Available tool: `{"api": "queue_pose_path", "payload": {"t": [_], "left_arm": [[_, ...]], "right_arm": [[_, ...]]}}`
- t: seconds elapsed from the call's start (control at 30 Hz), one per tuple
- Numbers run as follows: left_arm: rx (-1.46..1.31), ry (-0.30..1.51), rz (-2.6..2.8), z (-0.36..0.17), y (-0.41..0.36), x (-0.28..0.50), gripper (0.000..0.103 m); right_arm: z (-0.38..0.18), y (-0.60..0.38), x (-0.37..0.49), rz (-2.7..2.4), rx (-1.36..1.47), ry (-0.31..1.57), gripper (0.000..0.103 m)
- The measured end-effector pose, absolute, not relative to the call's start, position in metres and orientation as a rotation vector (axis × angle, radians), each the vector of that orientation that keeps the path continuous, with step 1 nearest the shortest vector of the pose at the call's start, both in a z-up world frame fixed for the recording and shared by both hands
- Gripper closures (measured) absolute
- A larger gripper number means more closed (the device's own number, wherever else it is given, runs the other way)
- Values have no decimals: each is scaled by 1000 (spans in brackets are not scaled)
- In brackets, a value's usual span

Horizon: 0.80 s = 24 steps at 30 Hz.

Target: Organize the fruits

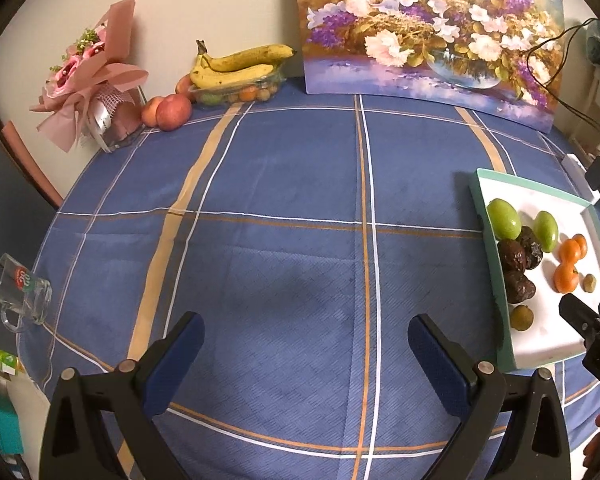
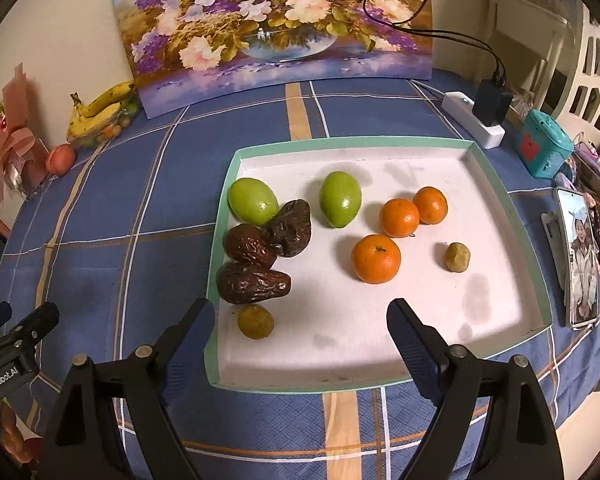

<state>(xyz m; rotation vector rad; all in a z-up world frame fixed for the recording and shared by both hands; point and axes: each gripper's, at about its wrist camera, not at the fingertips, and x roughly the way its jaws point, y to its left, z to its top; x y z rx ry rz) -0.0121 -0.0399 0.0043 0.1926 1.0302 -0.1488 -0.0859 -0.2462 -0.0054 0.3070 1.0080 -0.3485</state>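
A white tray with a teal rim (image 2: 380,145) lies on the blue checked tablecloth. In it are two green fruits (image 2: 253,201) (image 2: 339,199), three dark wrinkled dates (image 2: 252,283), three small oranges (image 2: 376,259) and two small olive-brown fruits (image 2: 255,321) (image 2: 457,257). My right gripper (image 2: 302,322) is open and empty above the tray's near edge. My left gripper (image 1: 306,338) is open and empty over bare cloth, left of the tray (image 1: 486,212).
At the back left, a clear tub of small fruits with bananas (image 1: 240,65) on top, apples (image 1: 173,112) and a pink bouquet (image 1: 88,76). A flower painting (image 1: 428,28) leans on the wall. A glass mug (image 1: 20,294) lies at left. A power strip (image 2: 476,120), a teal box (image 2: 542,148) and a phone (image 2: 580,256) are at right.
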Motion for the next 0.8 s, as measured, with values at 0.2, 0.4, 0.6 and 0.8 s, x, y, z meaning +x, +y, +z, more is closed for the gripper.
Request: {"api": "queue_pose_path", "payload": {"t": [0.2,0.4,0.6,0.8], "left_arm": [[195,1036,-144,3,-40,-11,0],[203,1034,-149,3,-41,-12,0],[204,1034,-148,3,-41,-12,0],[203,1035,-148,2,-42,-12,0]], "right_arm": [[-4,-245,-86,-348,301,1005,15],[-4,-244,-85,-344,291,1007,15],[-4,-243,-85,-342,285,1008,15],[-3,-242,-84,-341,282,1013,15]]}}
